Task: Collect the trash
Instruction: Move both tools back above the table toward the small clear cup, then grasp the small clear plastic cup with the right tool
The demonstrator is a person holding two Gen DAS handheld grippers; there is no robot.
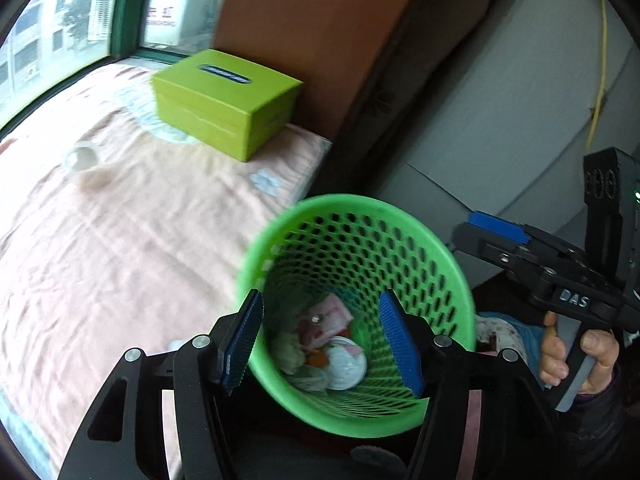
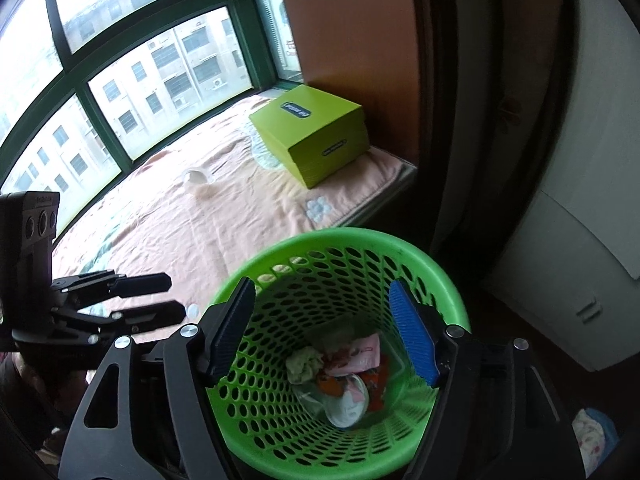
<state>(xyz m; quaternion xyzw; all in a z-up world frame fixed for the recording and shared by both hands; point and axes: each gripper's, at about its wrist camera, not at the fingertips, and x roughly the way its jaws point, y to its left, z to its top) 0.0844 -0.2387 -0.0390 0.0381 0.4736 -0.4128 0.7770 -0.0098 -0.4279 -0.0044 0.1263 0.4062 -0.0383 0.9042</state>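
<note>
A green perforated waste basket [image 1: 440, 256] stands beside the bed and also shows in the right wrist view [image 2: 432, 264]. Inside lie a pink wrapper [image 1: 328, 320], a white round lid [image 1: 346, 366], crumpled tissue [image 1: 286, 350] and orange scraps; the same trash [image 2: 352, 372] shows in the right wrist view. My left gripper [image 1: 322, 344] is open and empty above the basket mouth. My right gripper [image 2: 324, 330] is open and empty over the basket. The right gripper also appears at the right of the left wrist view [image 1: 520, 244].
A lime green box [image 1: 224, 100] sits on the pink bedsheet [image 1: 120, 240] near the window. A small white cup [image 2: 198, 176] lies on the sheet. A brown panel and grey cabinet [image 2: 560, 264] stand to the right. The left gripper shows at the left [image 2: 152, 296].
</note>
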